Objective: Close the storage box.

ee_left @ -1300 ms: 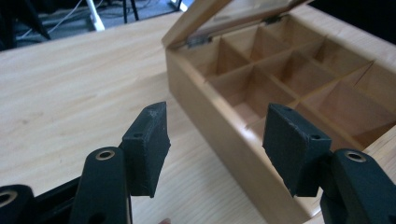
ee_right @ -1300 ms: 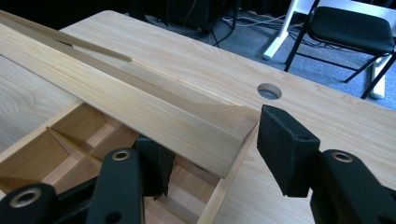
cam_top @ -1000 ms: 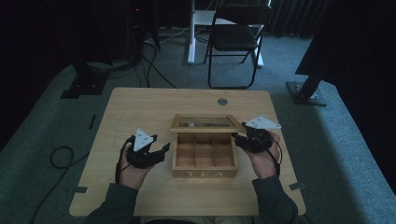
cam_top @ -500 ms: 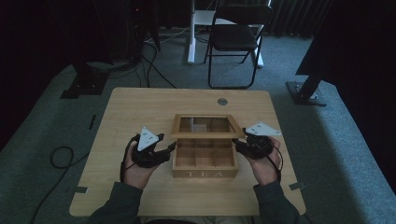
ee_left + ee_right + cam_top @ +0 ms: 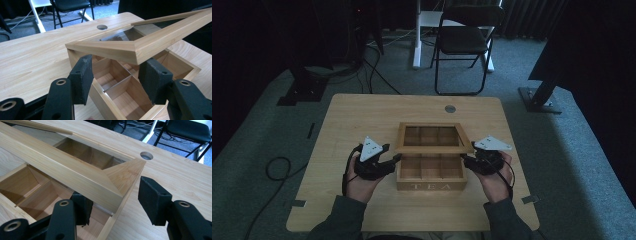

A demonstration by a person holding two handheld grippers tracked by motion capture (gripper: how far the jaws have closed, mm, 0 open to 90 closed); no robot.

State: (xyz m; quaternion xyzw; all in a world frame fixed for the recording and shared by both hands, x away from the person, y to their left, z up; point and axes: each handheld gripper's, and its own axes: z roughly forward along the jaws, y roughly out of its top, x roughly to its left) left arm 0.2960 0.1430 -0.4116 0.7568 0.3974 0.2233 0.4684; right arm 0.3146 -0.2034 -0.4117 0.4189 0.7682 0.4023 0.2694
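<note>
A wooden tea box (image 5: pixel 432 186) marked TEA sits mid-table, its compartments empty. Its glass-paned lid (image 5: pixel 433 148) hangs half raised over the back of the box. My left gripper (image 5: pixel 396 161) is at the box's left wall. In the left gripper view it (image 5: pixel 117 77) stands open astride the wall, with the lid's corner (image 5: pixel 140 50) just above the jaws. My right gripper (image 5: pixel 465 161) is at the right wall. In its own view it (image 5: pixel 116 200) is open, one pad (image 5: pixel 82 207) under the lid's rail (image 5: pixel 75 175), the other pad (image 5: pixel 153 200) clear of the lid's corner.
The light wooden table (image 5: pixel 362 115) has a round cable hole (image 5: pixel 450 108) behind the box. A black folding chair (image 5: pixel 464 40) and stand bases sit on the carpet beyond it. A cable (image 5: pixel 277 167) loops on the floor at the left.
The lid's front rail has come down and toward me over the box. Both grippers have edged in against the box's sides.
</note>
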